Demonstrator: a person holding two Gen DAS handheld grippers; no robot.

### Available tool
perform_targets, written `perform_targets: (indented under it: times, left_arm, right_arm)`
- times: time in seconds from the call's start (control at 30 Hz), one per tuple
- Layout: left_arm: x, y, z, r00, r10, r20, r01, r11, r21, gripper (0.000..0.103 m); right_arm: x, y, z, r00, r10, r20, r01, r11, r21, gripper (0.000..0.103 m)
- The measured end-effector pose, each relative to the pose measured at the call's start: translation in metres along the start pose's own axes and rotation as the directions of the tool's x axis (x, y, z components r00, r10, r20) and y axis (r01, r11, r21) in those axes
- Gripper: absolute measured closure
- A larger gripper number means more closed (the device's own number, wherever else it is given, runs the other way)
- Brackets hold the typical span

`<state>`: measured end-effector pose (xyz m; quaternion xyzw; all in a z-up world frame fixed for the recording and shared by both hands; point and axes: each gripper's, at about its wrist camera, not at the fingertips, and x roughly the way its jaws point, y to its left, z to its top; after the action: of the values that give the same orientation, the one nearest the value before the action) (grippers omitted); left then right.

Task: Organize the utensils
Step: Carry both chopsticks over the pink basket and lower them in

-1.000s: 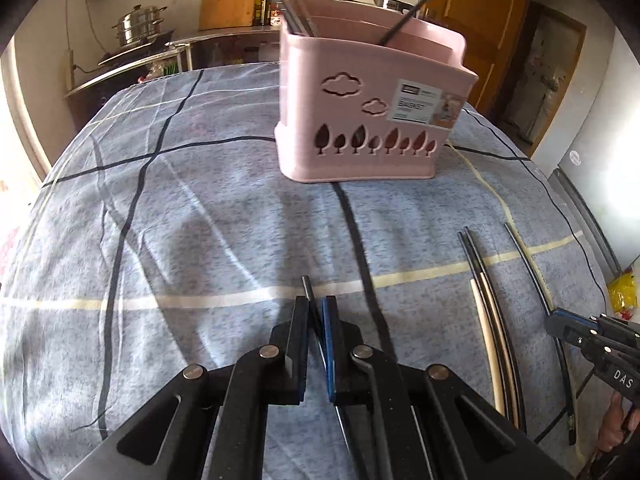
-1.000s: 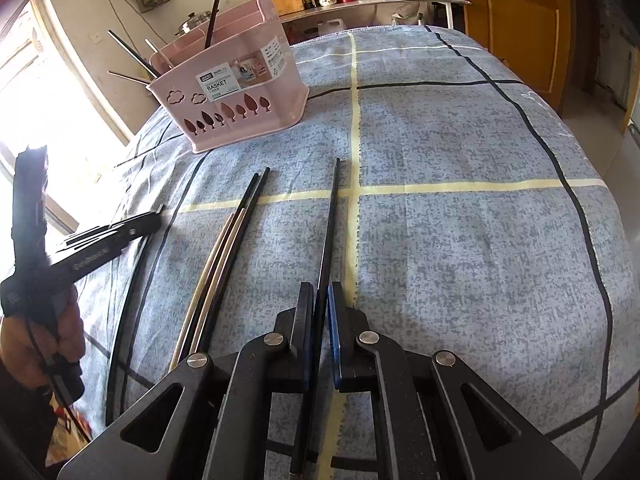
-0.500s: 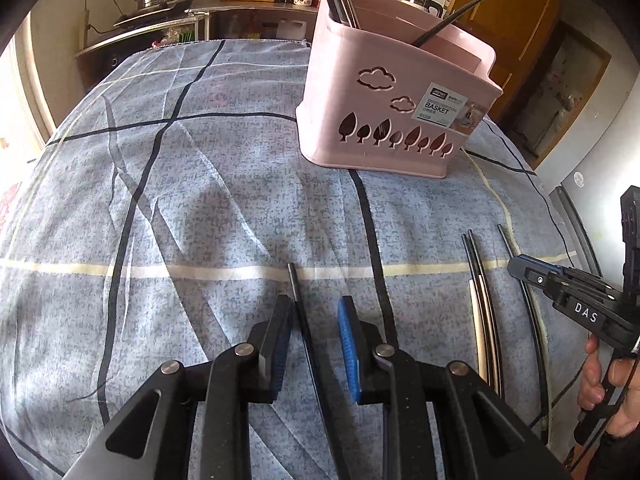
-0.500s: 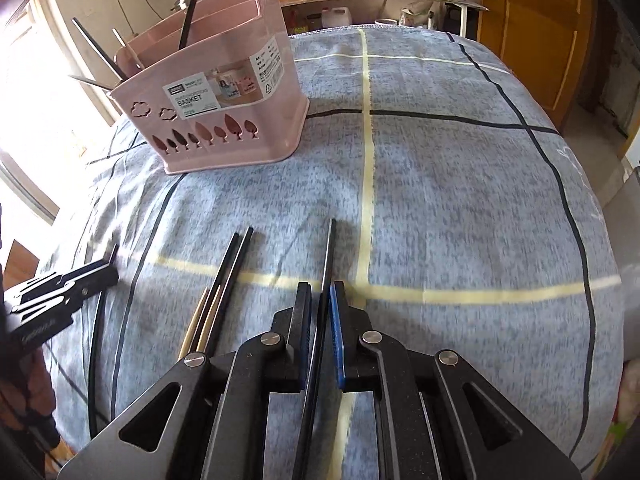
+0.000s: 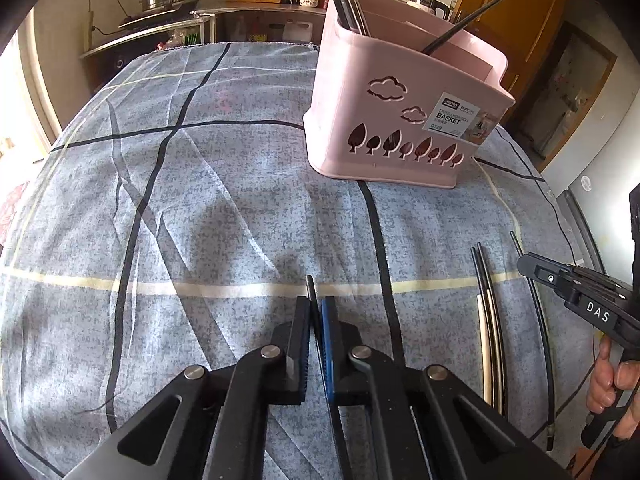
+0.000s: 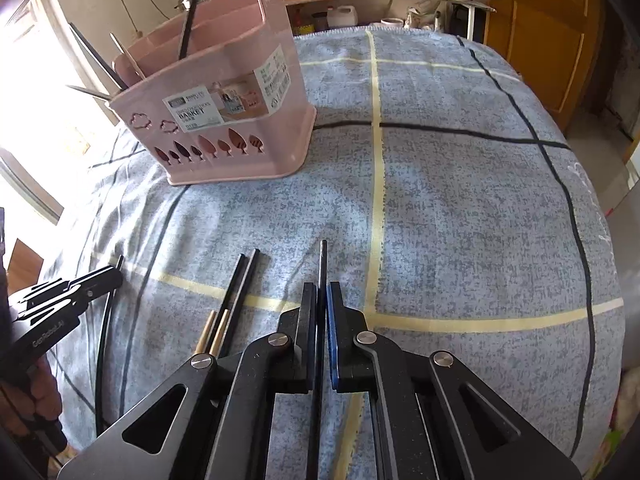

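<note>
**Black chopsticks pinched, pink basket ahead**

Black, slim chopsticks are pinched in both tongs: one in the left tongs (image 5: 315,312), re-clamped after a brief opening, one (image 6: 322,264) in the right tongs (image 6: 322,300). Each stick's long axis runs forward along the fingers. Loose chopsticks (image 6: 240,284) lie between. Farther off, the pink plastic basket (image 5: 404,120) stands ahead-right of the left tongs, ahead-left of the right, on the blue checked bench cloth (image 6: 460,200).

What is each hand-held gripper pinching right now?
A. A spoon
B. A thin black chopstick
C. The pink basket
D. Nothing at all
B. The left hand-held gripper is shut on a thin black chopstick whose tip pokes out past the fingers, and the right hand-held gripper is shut on another black chopstick; the pink basket stands apart on the cloth.
</note>
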<state>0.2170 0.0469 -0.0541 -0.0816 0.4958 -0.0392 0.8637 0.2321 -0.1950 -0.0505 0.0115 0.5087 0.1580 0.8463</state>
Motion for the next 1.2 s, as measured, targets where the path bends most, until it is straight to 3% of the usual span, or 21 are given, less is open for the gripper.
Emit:
perform_targets:
  times: [0.23,0.37,0.6,0.77,1.03,1.2]
  left_arm:
    - [-0.036,-0.001,0.022,0.995,-0.056,0.086,0.056,0.998,0.000,0.099]
    - [-0.070,-0.003,0.042,0.981,-0.091,0.169,0.090,0.996,0.013,0.099]
    - [-0.121,-0.009,0.070,0.947,-0.128,0.296,0.122,0.992,0.039,0.099]
    - [-0.139,-0.006,0.080,0.930,-0.134,0.343,0.129,0.991,0.035,0.099]
    - [-0.156,0.006,0.078,0.908,-0.154,0.389,0.166,0.986,0.002,0.099]
    - [-0.160,0.011,0.069,0.905,-0.158,0.396,0.177,0.984,-0.011,0.099]
  right_arm:
    - [-0.042,0.010,0.011,0.994,0.024,0.108,-0.023,1.000,-0.015,0.098]
    - [-0.072,0.012,0.024,0.981,0.033,0.191,-0.031,0.999,-0.014,0.098]
    - [-0.122,0.013,0.044,0.938,0.040,0.345,-0.042,0.999,0.000,0.099]
    - [-0.146,0.010,0.050,0.902,0.040,0.429,-0.056,0.998,0.025,0.099]
    - [-0.150,0.001,0.045,0.898,0.033,0.438,-0.061,0.997,0.051,0.099]
    - [-0.155,-0.001,0.038,0.900,0.029,0.435,-0.057,0.997,0.052,0.099]
